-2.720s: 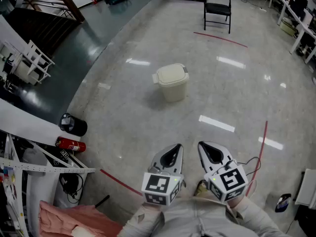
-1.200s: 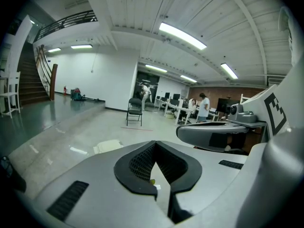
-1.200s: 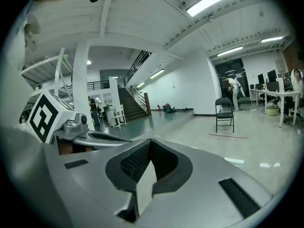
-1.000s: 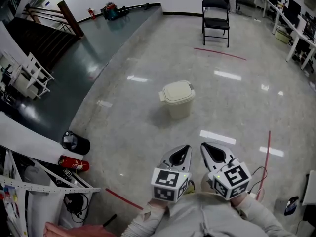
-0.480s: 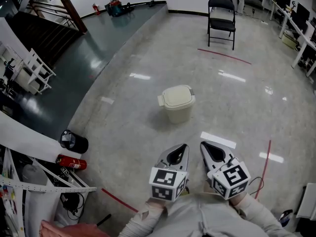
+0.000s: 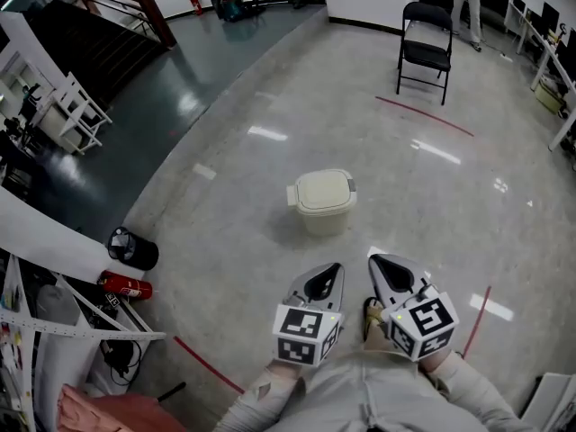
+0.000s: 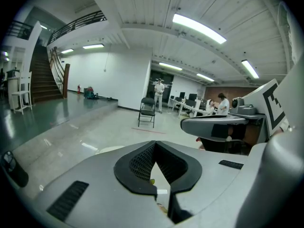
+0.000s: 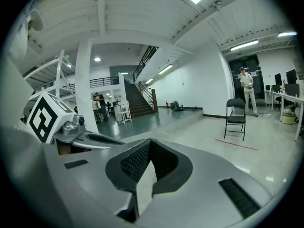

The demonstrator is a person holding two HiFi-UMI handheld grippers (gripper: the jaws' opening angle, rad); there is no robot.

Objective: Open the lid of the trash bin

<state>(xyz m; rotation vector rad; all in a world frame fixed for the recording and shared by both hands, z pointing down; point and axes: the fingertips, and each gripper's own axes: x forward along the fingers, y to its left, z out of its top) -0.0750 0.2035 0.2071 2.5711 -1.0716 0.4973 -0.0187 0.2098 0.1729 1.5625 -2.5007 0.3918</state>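
Left tool (image 6: 328, 270) and right tool (image 6: 376, 263), both closed, face one trash bin (image 6: 322, 198).

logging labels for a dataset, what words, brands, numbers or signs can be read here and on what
None readable in any view.
Cream plastic trash bin: no label shows.
Red fire extinguisher: any print too small to read.
Black-and-white marker cubes on the left claw and right claw: square patterns, not letters.

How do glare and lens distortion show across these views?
Head view: white streaks of glare lie on the glossy floor; the trash bin is sharp. Left gripper view and right gripper view: strong fisheye bending, dark corners.
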